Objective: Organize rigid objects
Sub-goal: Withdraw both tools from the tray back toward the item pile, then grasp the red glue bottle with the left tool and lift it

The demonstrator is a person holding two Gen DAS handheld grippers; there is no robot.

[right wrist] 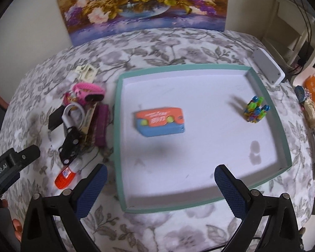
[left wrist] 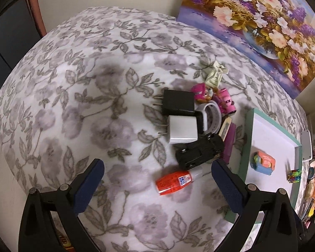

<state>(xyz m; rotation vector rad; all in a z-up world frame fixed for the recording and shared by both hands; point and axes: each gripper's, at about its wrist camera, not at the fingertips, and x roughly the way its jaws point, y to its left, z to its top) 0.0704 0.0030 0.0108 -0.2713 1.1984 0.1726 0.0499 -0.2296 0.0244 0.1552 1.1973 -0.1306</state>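
Right now both grippers hang above the desk w/ fingers spread wide, nothing between them. Left gripper [left wrist: 157,168] looks down over the pile of small items; its blue-padded fingers [left wrist: 88,187] straddle an orange glue bottle [left wrist: 173,182] lying on its side, no contact visible. Right gripper [right wrist: 160,177] is angled over the near edge of a teal-rimmed tray [right wrist: 268,96] w/ white floor; its left finger sits over the cloth just outside the tray wall, right finger over the tray's near right part. In the right wrist view the left gripper's black body shows at the left edge, w/ part of a hand below it. In the tray: an orange-and-blue box [right wrist: 160,120] near the middle-left, a multicolour block toy [right wrist: 255,110] toward the far right, well apart. Pile sits just left of the tray: black charger [left wrist: 178,103], white charger [left wrist: 182,129] touching it, black toy car [left wrist: 199,150] upside down, white watch band [left wrist: 212,118], purple bar [left wrist: 229,140], pink toys [left wrist: 216,97], cream plastic piece [left wrist: 215,74]. Desk has a grey floral cloth [left wrist: 84,84]. Flower painting [right wrist: 145,4] leans on the wall behind; grey device [right wrist: 267,67] past the tray's far right corner; clutter along the right edge, too blurred to name.
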